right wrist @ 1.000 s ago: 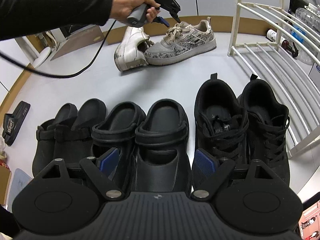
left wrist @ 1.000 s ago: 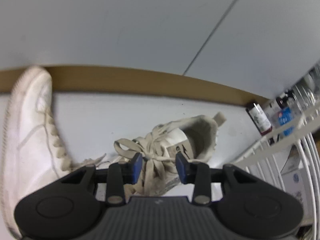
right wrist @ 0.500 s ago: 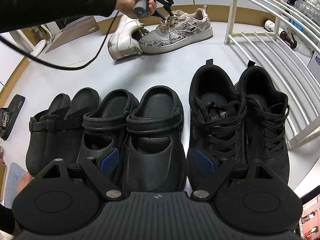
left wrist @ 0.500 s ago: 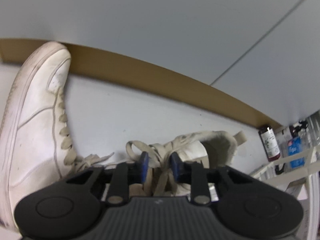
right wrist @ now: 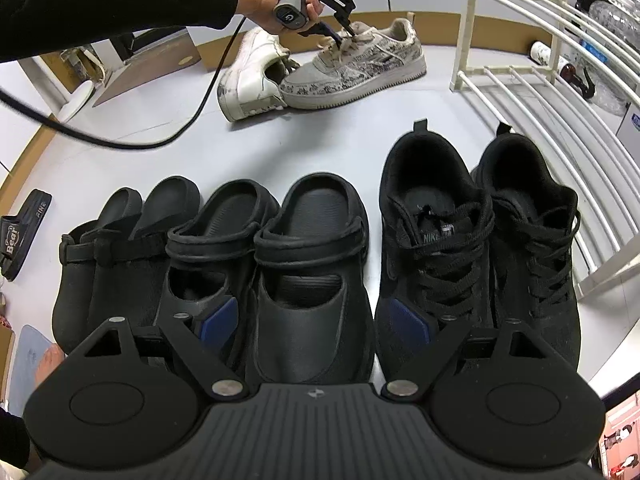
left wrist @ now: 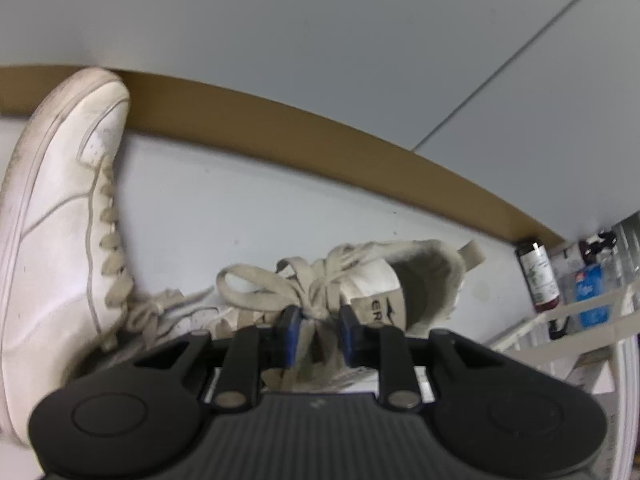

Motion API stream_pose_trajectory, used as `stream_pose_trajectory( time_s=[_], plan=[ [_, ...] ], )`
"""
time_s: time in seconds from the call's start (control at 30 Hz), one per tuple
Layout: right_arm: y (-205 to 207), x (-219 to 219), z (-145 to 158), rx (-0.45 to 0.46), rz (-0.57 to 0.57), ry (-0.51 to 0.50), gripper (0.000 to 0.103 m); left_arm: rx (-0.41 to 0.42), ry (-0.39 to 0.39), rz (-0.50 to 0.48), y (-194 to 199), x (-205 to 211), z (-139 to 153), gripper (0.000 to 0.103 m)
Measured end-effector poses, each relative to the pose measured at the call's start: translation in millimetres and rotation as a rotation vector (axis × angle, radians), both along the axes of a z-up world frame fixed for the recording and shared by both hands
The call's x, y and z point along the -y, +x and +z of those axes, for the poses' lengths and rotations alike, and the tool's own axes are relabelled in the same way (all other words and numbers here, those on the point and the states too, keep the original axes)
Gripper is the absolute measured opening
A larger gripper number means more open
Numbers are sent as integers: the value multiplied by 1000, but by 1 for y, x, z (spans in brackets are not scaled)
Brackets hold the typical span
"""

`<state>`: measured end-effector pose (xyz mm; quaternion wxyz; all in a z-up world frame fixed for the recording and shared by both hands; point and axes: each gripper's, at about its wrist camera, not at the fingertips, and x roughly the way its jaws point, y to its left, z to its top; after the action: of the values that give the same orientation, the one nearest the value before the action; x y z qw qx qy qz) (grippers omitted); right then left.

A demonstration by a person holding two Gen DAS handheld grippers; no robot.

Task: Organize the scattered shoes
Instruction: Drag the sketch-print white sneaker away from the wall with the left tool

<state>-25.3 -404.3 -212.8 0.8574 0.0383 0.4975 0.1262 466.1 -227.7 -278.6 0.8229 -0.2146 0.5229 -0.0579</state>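
A grey patterned sneaker [right wrist: 360,68] with beige laces stands at the far side of the floor, its toe against a white sneaker [right wrist: 252,76]. In the left wrist view the grey sneaker [left wrist: 404,280] is just ahead and the white sneaker [left wrist: 52,240] is at the left. My left gripper [left wrist: 318,332] has the lace knot between its blue pads, which press on it while the jaws are opening slightly. A hand holds that left gripper [right wrist: 344,34] over the shoe. My right gripper [right wrist: 316,316] is open above a black clog [right wrist: 312,264], touching nothing.
Three black pairs line the near floor: strapped shoes [right wrist: 112,260], clogs, laced sneakers [right wrist: 480,248]. A white wire rack [right wrist: 560,100] stands at the right, with a dark bottle [left wrist: 536,276] behind it. A slipper [right wrist: 20,236] lies far left. A black cable [right wrist: 140,140] crosses the floor.
The left jaws have narrowed from wide apart to close around the grey sneaker's laces, and the left wrist has rolled a little. The right gripper has hardly moved.
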Motion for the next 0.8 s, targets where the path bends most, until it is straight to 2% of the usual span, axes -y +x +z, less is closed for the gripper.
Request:
stream_pose_trajectory(
  time_s=[0.23,0.27,0.37,0.4,0.47,0.53,0.6,0.67,0.8],
  plan=[
    [0,3,-3,-7,4,-1,87,3,-60,43,-5,-9,2,28],
    [-1,3,-4,-8,5,-1,87,3,-65,42,-5,-9,3,32],
    [-1,2,-4,-7,15,-5,87,30,-65,39,-9,-8,4,52],
    [-1,1,-4,-7,20,-6,87,36,-58,32,-10,-6,4,53],
    [-2,0,-5,-8,23,-7,87,32,-40,20,-12,-3,1,48],
    [-3,-1,-7,-15,28,-13,87,16,-27,40,-13,-5,-2,30],
    [-4,0,-9,-19,29,-16,87,-1,-22,67,-15,-10,-4,19],
    [-5,1,-10,-24,26,-18,87,12,-47,54,-19,-17,-3,14],
    [-5,0,-10,-18,29,-17,87,29,-49,9,-34,-26,4,12]
  ],
)
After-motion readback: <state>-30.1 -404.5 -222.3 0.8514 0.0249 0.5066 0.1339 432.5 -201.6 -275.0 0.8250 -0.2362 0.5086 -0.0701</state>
